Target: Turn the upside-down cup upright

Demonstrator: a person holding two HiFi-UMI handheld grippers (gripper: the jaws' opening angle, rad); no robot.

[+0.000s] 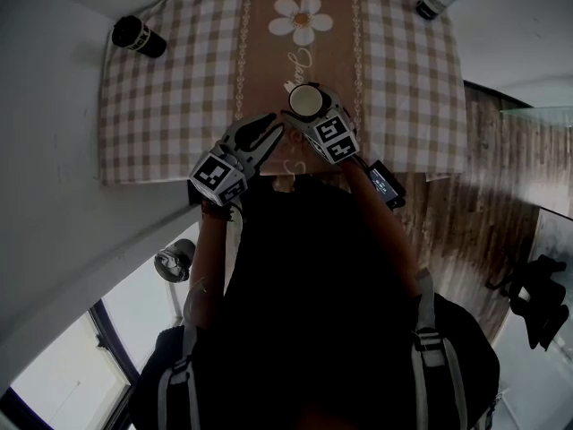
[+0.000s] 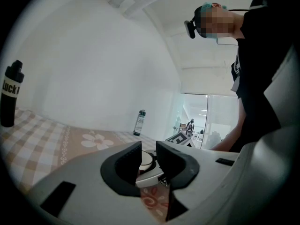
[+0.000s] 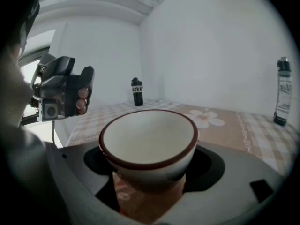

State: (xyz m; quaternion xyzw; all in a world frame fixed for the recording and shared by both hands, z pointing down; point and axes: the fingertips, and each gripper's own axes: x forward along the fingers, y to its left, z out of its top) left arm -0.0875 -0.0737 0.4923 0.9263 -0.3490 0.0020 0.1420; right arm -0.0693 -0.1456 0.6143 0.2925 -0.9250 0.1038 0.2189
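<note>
Cup mouth-up in the right claw, set-down still to come.
The right claw [image 3: 150,168] pinched the cup [image 3: 148,136] by its sides, rim up, seemingly just clear of the desk [image 1: 179,88]. The left claw [image 2: 148,161], slightly spread and empty, hovered just beside. The next move probably called for a level lowering, then release.

Black bottle [image 2: 9,102], white label band: "Luck".
</note>
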